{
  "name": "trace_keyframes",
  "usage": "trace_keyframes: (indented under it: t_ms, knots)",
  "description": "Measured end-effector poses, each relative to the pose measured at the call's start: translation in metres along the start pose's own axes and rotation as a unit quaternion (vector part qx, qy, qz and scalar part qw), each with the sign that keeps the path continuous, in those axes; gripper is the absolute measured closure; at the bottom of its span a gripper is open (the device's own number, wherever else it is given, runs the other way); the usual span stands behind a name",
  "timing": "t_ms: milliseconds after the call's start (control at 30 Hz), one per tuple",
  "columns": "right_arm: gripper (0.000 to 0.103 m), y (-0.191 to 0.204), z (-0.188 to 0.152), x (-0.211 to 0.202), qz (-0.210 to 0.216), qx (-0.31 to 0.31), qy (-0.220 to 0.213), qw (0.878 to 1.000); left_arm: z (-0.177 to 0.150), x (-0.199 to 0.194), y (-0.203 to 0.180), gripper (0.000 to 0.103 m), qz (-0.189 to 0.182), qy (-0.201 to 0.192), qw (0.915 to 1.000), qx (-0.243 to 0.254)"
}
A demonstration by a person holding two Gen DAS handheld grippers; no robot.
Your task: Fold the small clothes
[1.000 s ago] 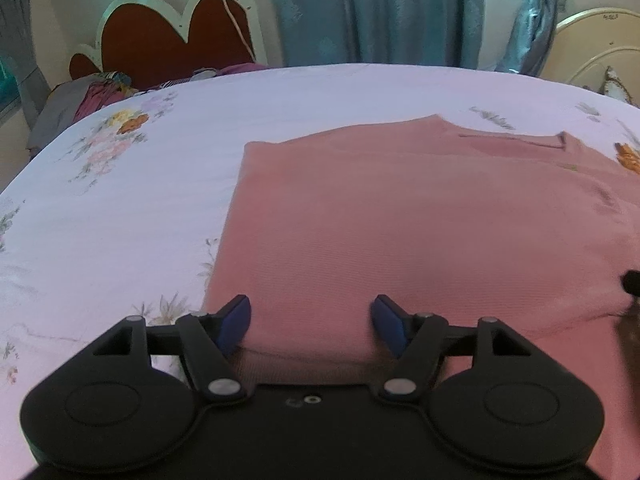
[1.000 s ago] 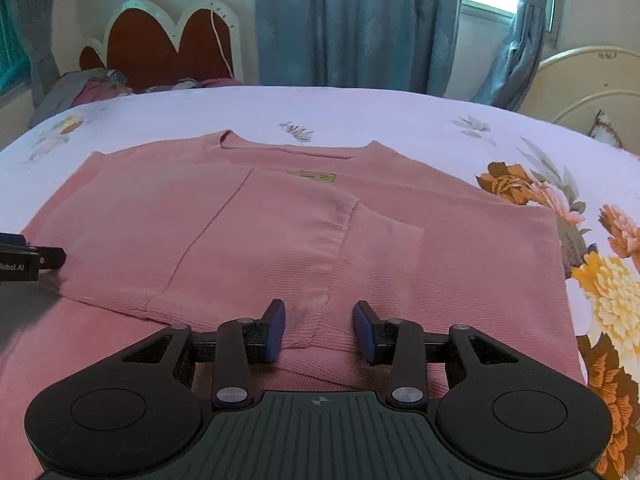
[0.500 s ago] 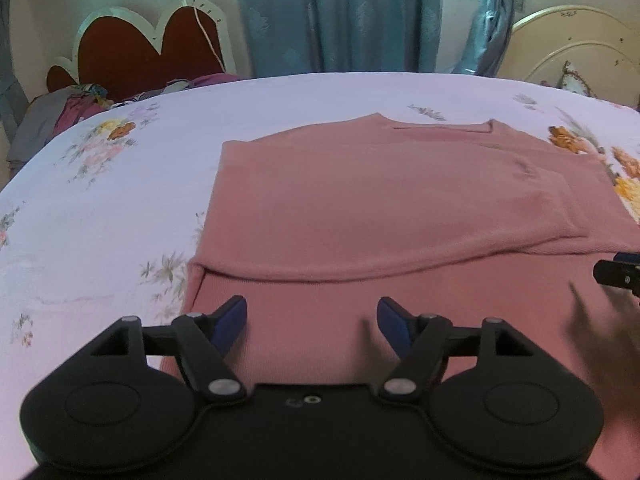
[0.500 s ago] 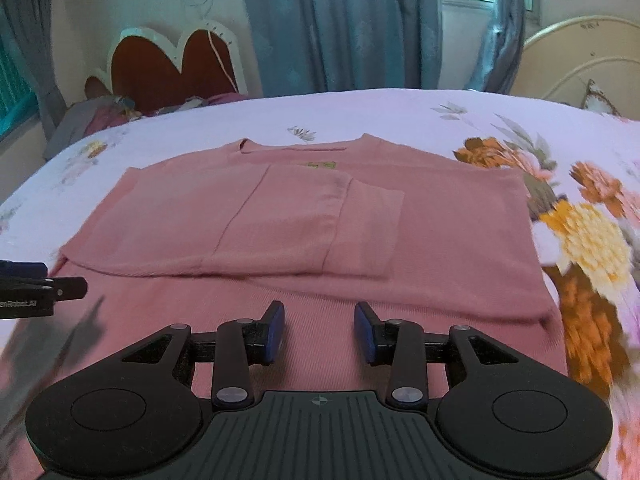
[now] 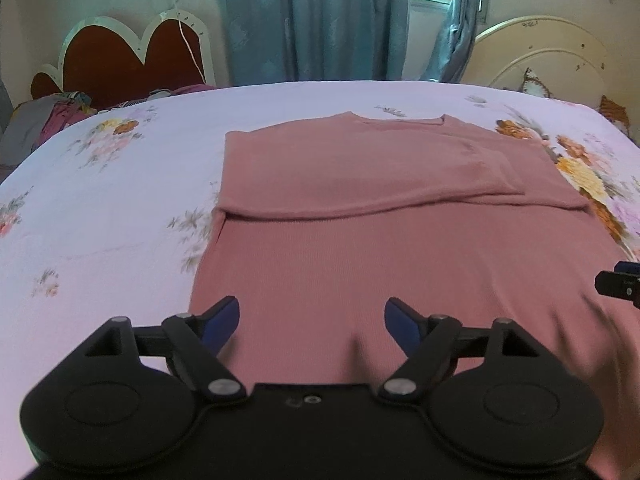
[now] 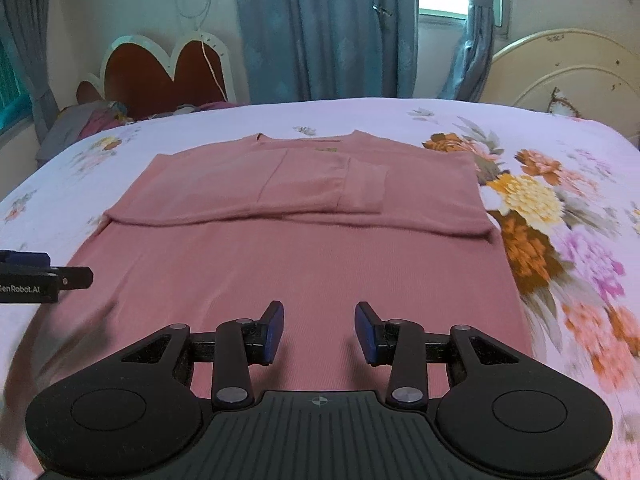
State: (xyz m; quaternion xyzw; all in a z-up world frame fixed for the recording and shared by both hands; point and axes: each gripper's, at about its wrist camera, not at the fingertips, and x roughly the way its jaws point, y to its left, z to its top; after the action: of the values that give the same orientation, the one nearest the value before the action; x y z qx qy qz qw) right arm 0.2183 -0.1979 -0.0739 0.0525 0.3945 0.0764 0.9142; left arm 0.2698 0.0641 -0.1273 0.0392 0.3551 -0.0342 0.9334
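A pink knit sweater (image 5: 400, 264) lies flat on the bed, collar at the far end, both sleeves folded across the chest. It also shows in the right wrist view (image 6: 312, 256). My left gripper (image 5: 312, 320) is open and empty, hovering over the sweater's near left part. My right gripper (image 6: 319, 330) is open and empty over the near right part. The right gripper's tip shows at the left view's right edge (image 5: 618, 284). The left gripper's tip shows at the right view's left edge (image 6: 40, 278).
The bed has a pale floral sheet (image 5: 100, 216) with large flowers on the right (image 6: 560, 232). A heart-shaped red headboard (image 5: 132, 52) and a pile of clothes (image 5: 44, 120) stand far left. Blue curtains (image 6: 320, 28) and a cream bed frame (image 6: 568, 68) are behind.
Both grippers have pulled back toward the sweater's bottom hem and risen. The folded sleeves stay lying across the chest. Both grippers stay open.
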Motion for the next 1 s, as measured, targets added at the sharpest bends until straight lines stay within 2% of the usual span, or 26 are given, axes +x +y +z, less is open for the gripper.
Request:
trace_keyframes:
  t_ms: [33, 100, 500, 600, 1000]
  knots:
    - [0.06, 0.001, -0.004, -0.005, -0.003, 0.001, -0.001, 1.0, -0.003, -0.004, 0.001, 0.023, -0.001, -0.001, 1.0, 0.0]
    - [0.04, 0.003, -0.013, -0.017, -0.01, 0.004, -0.007, 1.0, -0.01, -0.012, 0.003, 0.023, -0.004, -0.003, 1.0, 0.002]
    - [0.039, 0.009, -0.049, -0.066, -0.032, 0.012, -0.023, 0.999, -0.054, -0.042, 0.018, 0.022, -0.017, 0.0, 0.9998, -0.008]
    - [0.039, 0.01, -0.056, -0.071, -0.036, 0.017, -0.021, 0.999, -0.063, -0.047, 0.023, 0.018, -0.015, 0.001, 0.9998, -0.012]
    - [0.039, 0.001, -0.087, -0.086, -0.071, 0.03, -0.01, 0.997, -0.097, -0.059, 0.041, 0.018, -0.008, 0.014, 0.9996, -0.024]
